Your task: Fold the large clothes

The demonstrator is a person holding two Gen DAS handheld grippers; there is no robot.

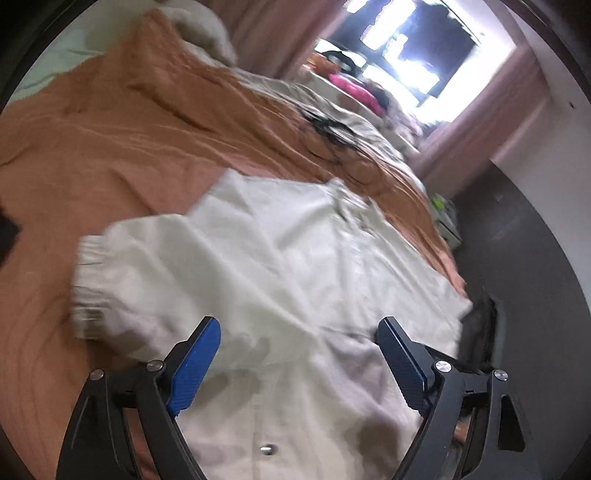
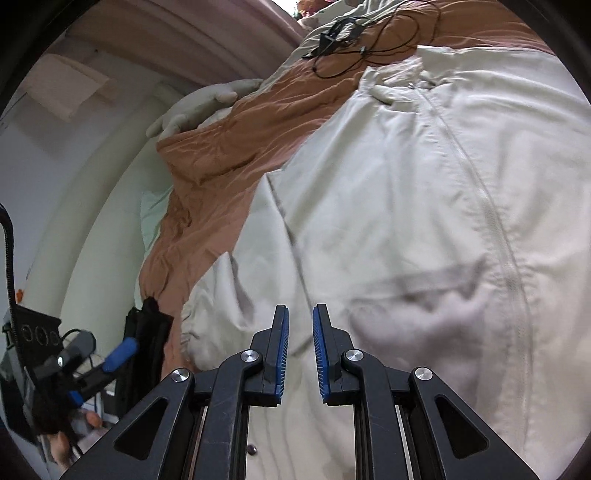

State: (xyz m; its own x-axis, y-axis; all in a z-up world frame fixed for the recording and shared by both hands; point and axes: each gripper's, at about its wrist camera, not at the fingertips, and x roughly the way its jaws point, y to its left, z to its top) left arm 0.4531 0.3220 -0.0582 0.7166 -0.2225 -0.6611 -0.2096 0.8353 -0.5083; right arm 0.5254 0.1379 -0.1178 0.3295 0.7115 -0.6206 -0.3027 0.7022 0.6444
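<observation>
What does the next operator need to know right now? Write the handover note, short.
Left tongs: wide open, hovering over the cream jacket, holding nothing.
Right tongs: narrow gap between the pads, nothing visibly pinched; over the jacket near its sleeve cuff.
Jacket lies spread, zipper up, on the orange bedspread; one sleeve with its elastic cuff is splayed out sideways.
Black cables lie on the bed beyond the collar.
Done: jacket laid out. Left: fold the sleeves in, then the body; no fold is visible yet.
</observation>
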